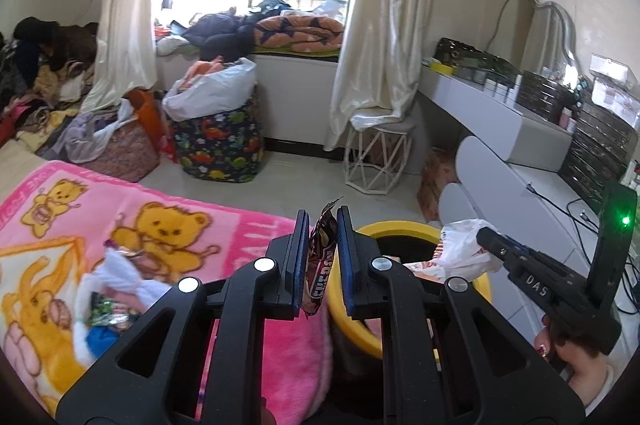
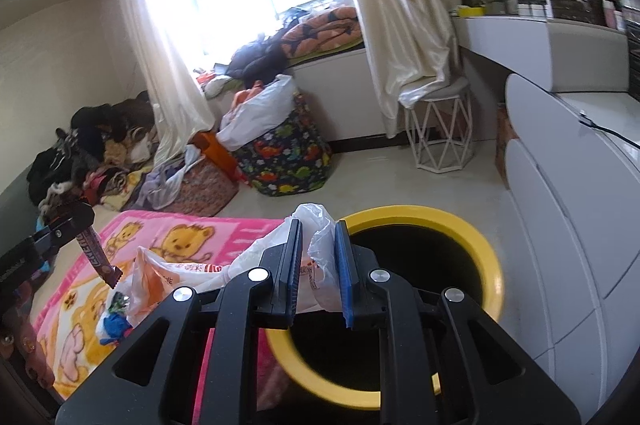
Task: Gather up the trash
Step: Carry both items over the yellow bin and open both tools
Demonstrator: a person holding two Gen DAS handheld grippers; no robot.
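My left gripper [image 1: 322, 249] is shut on a brown snack wrapper [image 1: 319, 261] that hangs between its blue pads, at the edge of the pink bear blanket [image 1: 160, 225] and just left of the yellow-rimmed bin [image 1: 400, 227]. My right gripper [image 2: 318, 257] is shut on a crumpled white plastic bag [image 2: 320, 253], held at the bin's near-left rim [image 2: 460, 225]. In the left wrist view the right gripper [image 1: 486, 237] holds that bag [image 1: 464, 245] over the bin. In the right wrist view the left gripper [image 2: 86, 219] carries the wrapper [image 2: 98, 257] above the blanket.
More litter lies on the blanket: a white and blue wad [image 1: 120, 277] and a small green wrapper [image 2: 118, 301]. A dinosaur-print hamper [image 1: 220, 141], a white wire stool [image 1: 378, 161] and a white dresser [image 2: 580, 225] stand around the bin. Clothes are piled at the left.
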